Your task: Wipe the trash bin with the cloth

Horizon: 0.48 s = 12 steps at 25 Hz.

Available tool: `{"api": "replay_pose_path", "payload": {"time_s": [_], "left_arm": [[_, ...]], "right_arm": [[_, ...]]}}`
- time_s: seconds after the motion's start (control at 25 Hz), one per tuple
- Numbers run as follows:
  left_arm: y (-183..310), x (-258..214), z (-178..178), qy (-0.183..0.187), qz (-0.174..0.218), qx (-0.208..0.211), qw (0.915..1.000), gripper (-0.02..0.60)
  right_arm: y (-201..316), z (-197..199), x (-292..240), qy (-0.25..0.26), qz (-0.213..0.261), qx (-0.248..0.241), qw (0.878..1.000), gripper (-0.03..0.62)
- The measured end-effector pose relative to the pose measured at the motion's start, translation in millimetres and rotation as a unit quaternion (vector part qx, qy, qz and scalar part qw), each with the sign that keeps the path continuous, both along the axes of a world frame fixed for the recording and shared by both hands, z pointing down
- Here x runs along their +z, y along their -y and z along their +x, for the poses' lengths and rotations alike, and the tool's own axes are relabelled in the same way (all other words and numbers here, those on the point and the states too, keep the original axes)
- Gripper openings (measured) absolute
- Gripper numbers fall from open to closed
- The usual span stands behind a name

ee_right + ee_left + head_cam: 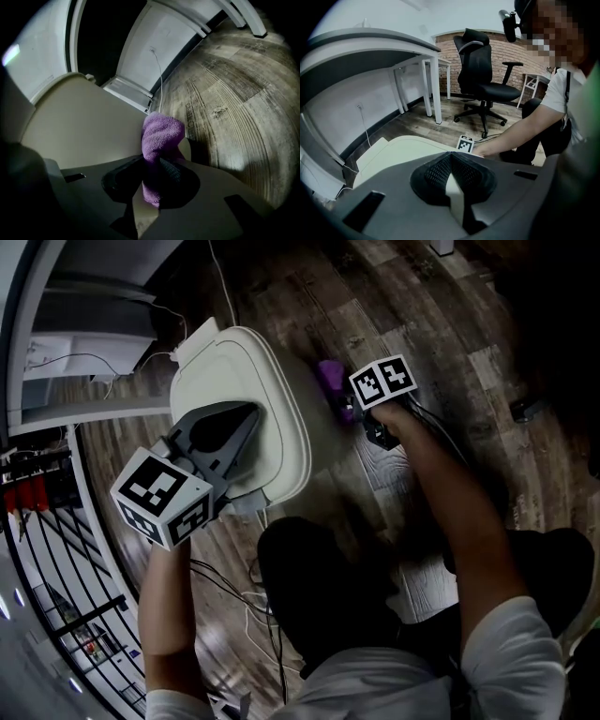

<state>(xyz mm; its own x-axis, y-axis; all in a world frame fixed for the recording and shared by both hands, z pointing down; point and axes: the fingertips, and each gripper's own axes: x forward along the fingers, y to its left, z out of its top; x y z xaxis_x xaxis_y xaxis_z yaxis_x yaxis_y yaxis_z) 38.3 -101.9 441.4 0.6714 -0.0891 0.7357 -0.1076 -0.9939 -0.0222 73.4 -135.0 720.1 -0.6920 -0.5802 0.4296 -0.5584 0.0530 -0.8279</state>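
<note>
My right tongs [157,166] clamp the fuzzy purple cloth [161,133] beside the cream plastic trash bin [84,131], left tongs [451,161] closed empty; rubbing could tug it free.

The head view looks steeply down from above the person onto the trash bin's [246,381] lid, the wooden floor [450,343], the left gripper [249,414] and the right gripper [354,412]. The left gripper view rides just over the lid and faces across it toward an office chair [485,77]; it shares the lid and the right gripper's marker cube [465,144] with the head view. The right gripper view sits low and close to the bin's side, facing along its jaws and the cloth [161,136] over the floor, all shared with the head view.
</note>
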Motion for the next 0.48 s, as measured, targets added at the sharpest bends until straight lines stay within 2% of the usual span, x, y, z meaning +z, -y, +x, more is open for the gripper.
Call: {"api": "replay_pose_path", "payload": {"time_s": [0.2, 0.36, 0.48], "left_arm": [[1, -2, 0, -0.001, 0.009, 0.0, 1.0, 0.003], [1, -2, -2, -0.001, 0.004, -0.003, 1.0, 0.004], [0, -2, -2, -0.002, 0.002, -0.001, 1.0, 0.003]], "right_arm": [[-3, -1, 33, -0.03, -0.036, -0.002, 0.999, 0.087], [-22, -7, 68, -0.099, -0.066, -0.042, 0.992, 0.087], [-36, -5, 88, -0.134, -0.087, -0.05, 0.986, 0.087]]}}
